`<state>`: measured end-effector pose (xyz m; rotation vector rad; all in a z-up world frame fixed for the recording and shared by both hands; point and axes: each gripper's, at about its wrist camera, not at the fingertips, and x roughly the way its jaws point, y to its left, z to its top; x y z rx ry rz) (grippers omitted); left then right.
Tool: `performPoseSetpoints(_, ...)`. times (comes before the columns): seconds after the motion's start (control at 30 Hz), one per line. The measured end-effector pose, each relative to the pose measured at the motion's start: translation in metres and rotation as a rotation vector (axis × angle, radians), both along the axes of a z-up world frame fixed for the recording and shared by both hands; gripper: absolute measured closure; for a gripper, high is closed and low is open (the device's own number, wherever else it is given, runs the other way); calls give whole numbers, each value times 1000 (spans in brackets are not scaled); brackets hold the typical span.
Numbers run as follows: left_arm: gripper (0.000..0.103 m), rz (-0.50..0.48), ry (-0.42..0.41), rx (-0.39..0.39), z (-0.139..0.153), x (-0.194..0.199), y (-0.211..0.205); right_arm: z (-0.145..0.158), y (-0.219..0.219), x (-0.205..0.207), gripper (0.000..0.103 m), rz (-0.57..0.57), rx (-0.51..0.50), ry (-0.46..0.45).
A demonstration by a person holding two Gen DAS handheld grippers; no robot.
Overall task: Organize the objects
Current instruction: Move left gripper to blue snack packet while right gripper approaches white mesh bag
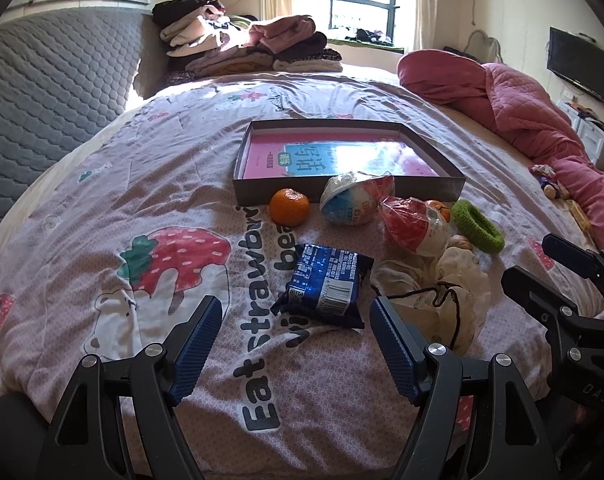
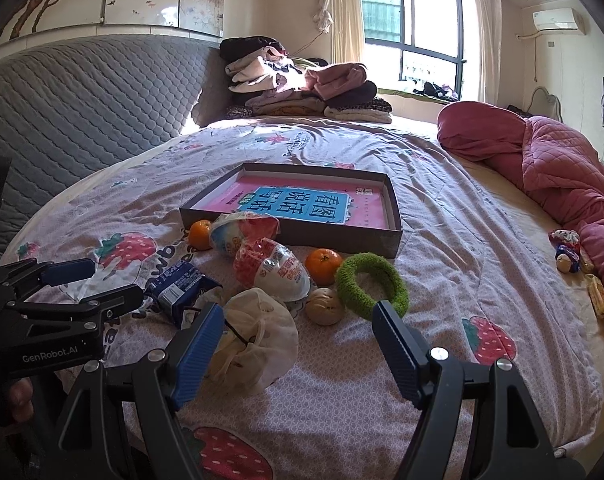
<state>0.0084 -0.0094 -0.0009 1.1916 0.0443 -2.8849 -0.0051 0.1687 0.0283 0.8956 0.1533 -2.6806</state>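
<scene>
Left gripper (image 1: 296,312): fingers spread wide, holding nothing, hovering low over the bedspread just short of the blue snack packet
Right gripper (image 2: 298,318): fingers spread wide, empty, with the drawstring pouch just inside its left finger
Blue snack packet (image 1: 321,286): flat on the bedspread, barcode end nearest, between the left gripper's tips
Drawstring pouch (image 2: 258,336): cream cloth with a dark cord, crumpled, right of the packet
Walnut (image 2: 325,306): just beyond the pouch, beside the green ring
Green fuzzy ring (image 2: 371,284): lying flat, right of the walnut
Red-and-white wrapped egg (image 2: 272,266): tilted, between the packet and the ring
Near tangerine (image 2: 323,266): behind that egg, close to the box wall
Blue-and-white wrapped egg (image 1: 351,198): leaning against the box's front wall
Far tangerine (image 1: 289,207): left of it, touching the box
Shallow cardboard box (image 1: 341,192): open, a pink and blue book inside
Bedspread (image 1: 142,184): strawberry print
Folded clothes (image 2: 298,80): piled at the headboard
</scene>
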Motion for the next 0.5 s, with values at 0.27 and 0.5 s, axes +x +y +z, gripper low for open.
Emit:
performPoseSetpoints(0.27,25,-13,-37,-8,-7,0,1,-7,-3,1,27,21,1,-34)
performPoseSetpoints(0.5,25,-29,-68,-15,-16,-4,4,-13,-7,1,27,42,5,-67)
